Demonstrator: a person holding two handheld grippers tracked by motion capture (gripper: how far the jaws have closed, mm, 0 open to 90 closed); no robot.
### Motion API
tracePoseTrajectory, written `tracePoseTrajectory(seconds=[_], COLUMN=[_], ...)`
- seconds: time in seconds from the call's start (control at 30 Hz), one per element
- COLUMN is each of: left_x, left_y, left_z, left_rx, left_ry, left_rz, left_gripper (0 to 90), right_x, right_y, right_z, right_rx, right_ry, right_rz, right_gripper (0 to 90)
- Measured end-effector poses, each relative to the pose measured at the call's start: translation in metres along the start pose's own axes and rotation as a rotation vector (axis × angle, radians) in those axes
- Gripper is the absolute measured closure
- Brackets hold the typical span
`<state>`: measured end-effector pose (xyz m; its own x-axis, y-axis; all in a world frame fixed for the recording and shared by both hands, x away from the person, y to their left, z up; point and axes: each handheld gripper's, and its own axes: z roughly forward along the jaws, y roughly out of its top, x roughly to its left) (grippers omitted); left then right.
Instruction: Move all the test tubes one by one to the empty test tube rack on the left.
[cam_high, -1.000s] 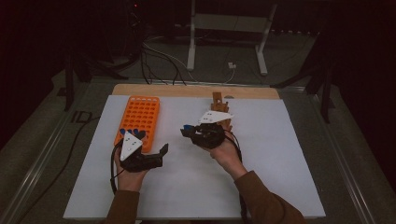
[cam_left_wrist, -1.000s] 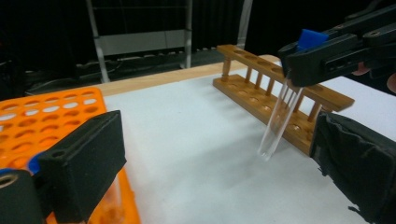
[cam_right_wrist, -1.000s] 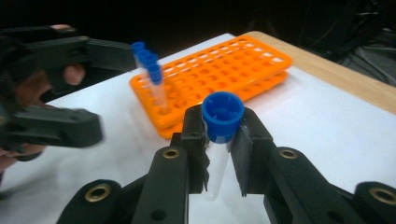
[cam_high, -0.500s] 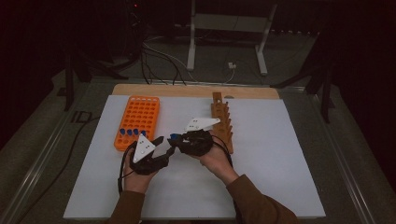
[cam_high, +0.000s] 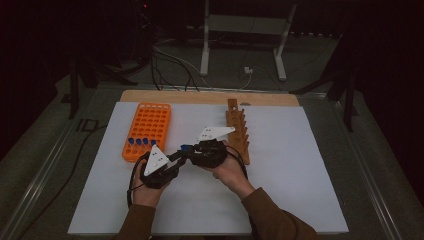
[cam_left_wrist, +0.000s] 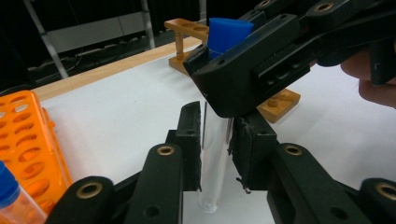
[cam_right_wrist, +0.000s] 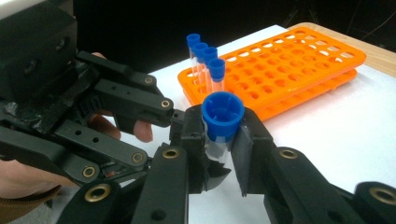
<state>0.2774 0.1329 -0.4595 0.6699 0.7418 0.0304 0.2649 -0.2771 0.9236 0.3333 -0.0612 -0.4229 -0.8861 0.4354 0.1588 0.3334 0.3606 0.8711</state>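
Observation:
A clear test tube with a blue cap (cam_right_wrist: 222, 114) hangs upright over the white mat, and my right gripper (cam_right_wrist: 222, 135) is shut on it just under the cap. In the left gripper view the tube's glass body (cam_left_wrist: 215, 154) stands between the jaws of my left gripper (cam_left_wrist: 215, 144), which sit close on both sides with a thin gap, so it is open. The right gripper (cam_left_wrist: 233, 60) comes in from above there. From the high view the two grippers (cam_high: 177, 157) (cam_high: 184, 148) meet tip to tip at the mat's middle front.
An orange tube rack (cam_high: 150, 125) lies left of the grippers, with several blue-capped tubes (cam_right_wrist: 205, 56) in its near rows. A wooden rack (cam_high: 239, 130) stands just right of them. The white mat (cam_high: 310, 175) covers the table; a wooden strip (cam_high: 210, 96) runs along its far edge.
The right gripper has carried the tube leftward and toward the person from the wooden rack. The left gripper has moved right to meet it, and its jaws now flank the tube.

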Motion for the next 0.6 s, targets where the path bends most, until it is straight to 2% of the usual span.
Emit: tracePoseTrajectory(seconds=[0.13,0.23,0.33,0.6], left_x=[0.0,0.003,0.009,0.026], left_y=[0.001,0.0,-0.002,-0.006], left_z=[0.0,-0.001,-0.005,-0.019], left_rx=[0.009,0.012,0.0,-0.035], left_ry=[-0.002,0.005,0.017,0.055], left_rz=[0.012,0.003,-0.025,-0.085], left_gripper=[76.7,76.9,76.9,76.9], right_x=[-0.001,-0.003,-0.007,-0.016], right_y=[0.0,0.001,0.001,-0.006], right_z=[0.0,-0.003,-0.008,-0.018], right_rx=[0.001,-0.024,-0.041,-0.019], right_ry=[0.002,0.016,0.011,-0.114], right_rz=[0.005,0.022,0.037,0.022], right_gripper=[74.8,57.9,44.8,20.2])
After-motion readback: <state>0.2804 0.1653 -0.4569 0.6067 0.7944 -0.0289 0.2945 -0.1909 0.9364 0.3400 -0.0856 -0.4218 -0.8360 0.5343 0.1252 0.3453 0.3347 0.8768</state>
